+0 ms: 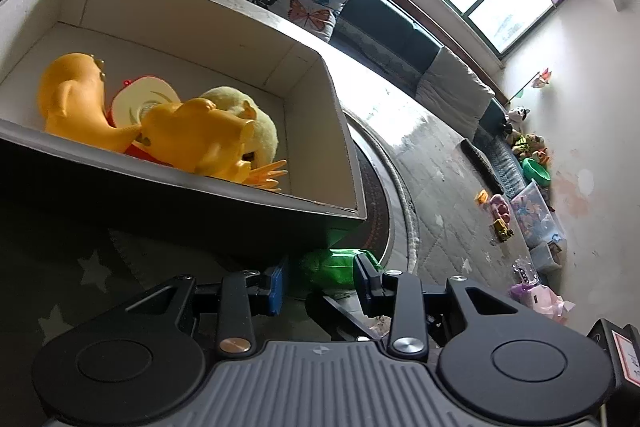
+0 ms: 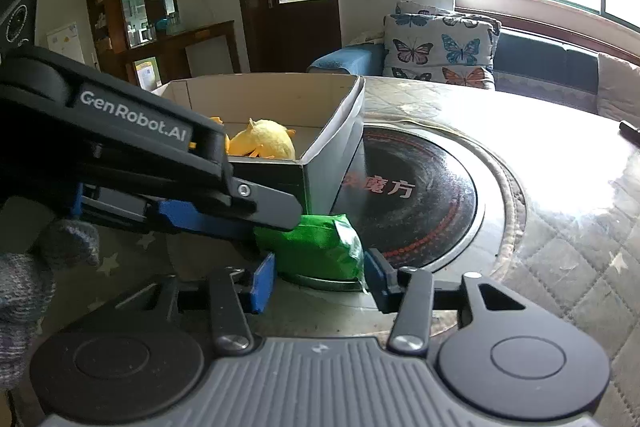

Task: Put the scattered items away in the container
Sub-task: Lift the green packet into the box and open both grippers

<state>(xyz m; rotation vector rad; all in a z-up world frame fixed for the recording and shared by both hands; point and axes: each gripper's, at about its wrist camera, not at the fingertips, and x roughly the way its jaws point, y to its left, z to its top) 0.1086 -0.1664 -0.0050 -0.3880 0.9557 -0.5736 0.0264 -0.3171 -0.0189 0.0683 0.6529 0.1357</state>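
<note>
Green packet (image 2: pixel 316 247) sitting on the desk (image 2: pixel 540 187) just near of the cardboard box (image 2: pixel 336 143), between both claws. Left claw (image 1: pixel 320 277) and right claw (image 2: pixel 318 277) both open, neither gripping. Probably best to close just one on the packet's middle, then lift clear over the box wall.

The packet (image 2: pixel 316 247) lies on the table (image 2: pixel 520 187) just before the box (image 2: pixel 332 147); toys (image 1: pixel 160 123) lie in the box

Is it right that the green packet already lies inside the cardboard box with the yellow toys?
No. The green packet lies outside the cardboard box, on the table before its corner, as the right wrist view shows. The yellow toys are inside.
</note>
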